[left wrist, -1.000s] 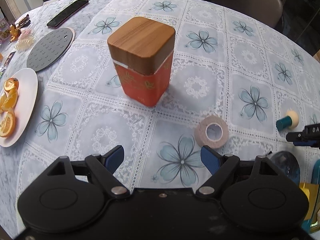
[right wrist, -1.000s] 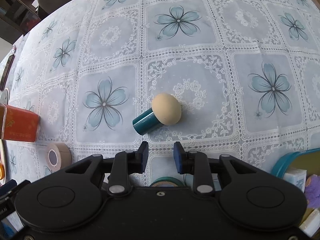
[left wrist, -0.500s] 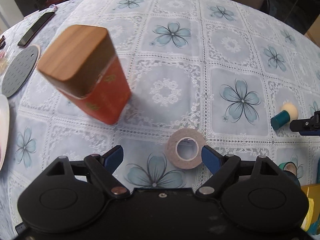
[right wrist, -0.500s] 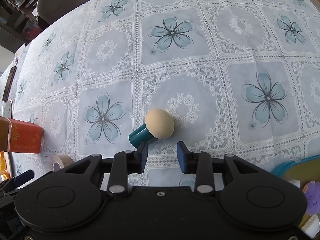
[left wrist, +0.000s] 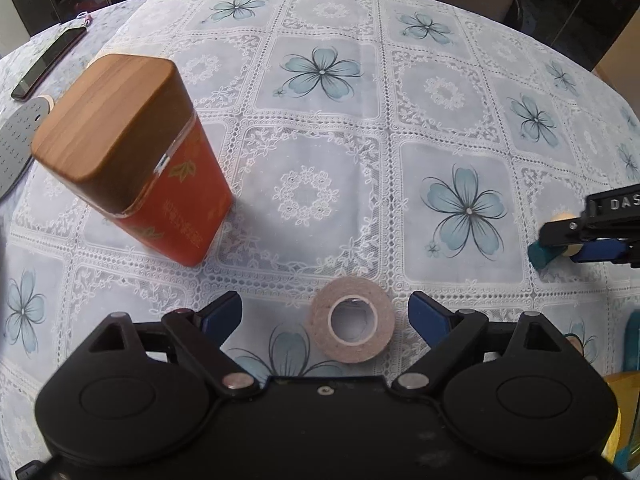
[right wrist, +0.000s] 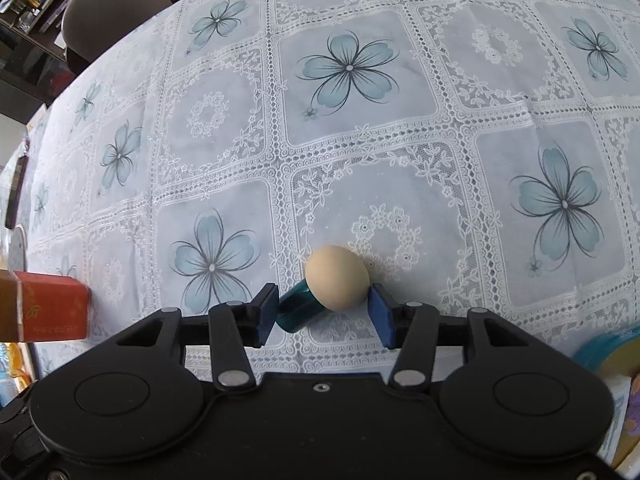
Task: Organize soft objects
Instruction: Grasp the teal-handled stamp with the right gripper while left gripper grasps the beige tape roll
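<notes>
A beige roll of tape [left wrist: 352, 326] lies flat on the flowered tablecloth. My left gripper [left wrist: 326, 314] hangs over it with its jaws opening; the roll sits between the blue fingertips, nearer the right one, untouched. A makeup puff with a beige head [right wrist: 336, 278] and a teal handle [right wrist: 296, 308] lies on its side. My right gripper [right wrist: 324, 316] straddles it with jaws opening, and the pads stand close beside the handle and the head. In the left wrist view the right gripper [left wrist: 592, 236] shows at the right edge over the puff [left wrist: 538, 254].
An orange tin with a wooden lid [left wrist: 132, 160] stands left of the tape and shows again [right wrist: 48, 312] at the left edge. A phone [left wrist: 48, 62] and a grey trivet [left wrist: 16, 148] lie far left. A teal-rimmed container [right wrist: 600, 348] sits at the right. Chairs [right wrist: 116, 4] stand behind the table.
My left gripper moved right and lower until the tape roll came between its fingers. The right jaws went from shut to apart and closed in around the puff.
</notes>
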Tool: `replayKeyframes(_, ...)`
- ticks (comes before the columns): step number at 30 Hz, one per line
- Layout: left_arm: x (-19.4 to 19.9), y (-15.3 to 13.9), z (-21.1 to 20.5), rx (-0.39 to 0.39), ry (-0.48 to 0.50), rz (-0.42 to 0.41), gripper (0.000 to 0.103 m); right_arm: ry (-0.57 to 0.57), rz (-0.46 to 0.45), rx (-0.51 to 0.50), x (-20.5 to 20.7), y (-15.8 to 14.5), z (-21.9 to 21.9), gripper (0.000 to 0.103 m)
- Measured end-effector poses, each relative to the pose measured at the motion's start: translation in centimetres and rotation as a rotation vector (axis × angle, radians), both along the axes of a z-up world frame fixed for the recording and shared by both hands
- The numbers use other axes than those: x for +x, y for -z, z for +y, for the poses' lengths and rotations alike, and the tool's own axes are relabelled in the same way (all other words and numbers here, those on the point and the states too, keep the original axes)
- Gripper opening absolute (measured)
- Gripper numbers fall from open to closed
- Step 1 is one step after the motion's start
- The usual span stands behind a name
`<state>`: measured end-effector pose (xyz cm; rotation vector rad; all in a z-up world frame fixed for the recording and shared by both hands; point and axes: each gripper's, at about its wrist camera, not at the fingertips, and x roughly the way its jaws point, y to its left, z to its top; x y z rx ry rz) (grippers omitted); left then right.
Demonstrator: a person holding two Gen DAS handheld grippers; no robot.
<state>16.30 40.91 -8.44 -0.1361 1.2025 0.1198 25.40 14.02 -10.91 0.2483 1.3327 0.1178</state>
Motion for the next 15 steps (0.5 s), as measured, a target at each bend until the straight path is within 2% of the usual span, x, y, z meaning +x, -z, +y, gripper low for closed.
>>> replayKeyframes(3, 0.2, 0.3, -0.4, 0.019, 0.017, 0.01, 0.09, -0.007, -0.015, -0.017, 0.2, 0.1, 0.5, 0.052)
replayKeyframes(6, 0.3, 0.7, -0.3, 0.006, 0.008, 0.024, 0.09, -0.026, -0.024, -0.041, 0.3, 0.1, 1.2, 0.053)
replayKeyframes(11, 0.8, 1.6, -0.5, 0.016, -0.001, 0.049, 0.09, -0.097, -0.066, -0.101, 0.1, -0.2, 2.3, 0.049)
replayKeyframes(13, 0.9, 1.9, -0.7, 0.01, 0.005, 0.056, 0.085, -0.118, -0.086, -0.11, 0.0, -0.5, 2.7, 0.043)
replayKeyframes(14, 0.9, 2.0, -0.7, 0.005, 0.007, 0.062, 0.074, -0.13, -0.089, -0.101, 0.0, -0.6, 2.8, 0.04)
replayKeyframes(15, 0.9, 2.1, -0.7, 0.002, 0.003, 0.067, 0.069, -0.137, -0.089, -0.089, 0.1, -0.7, 2.8, 0.039)
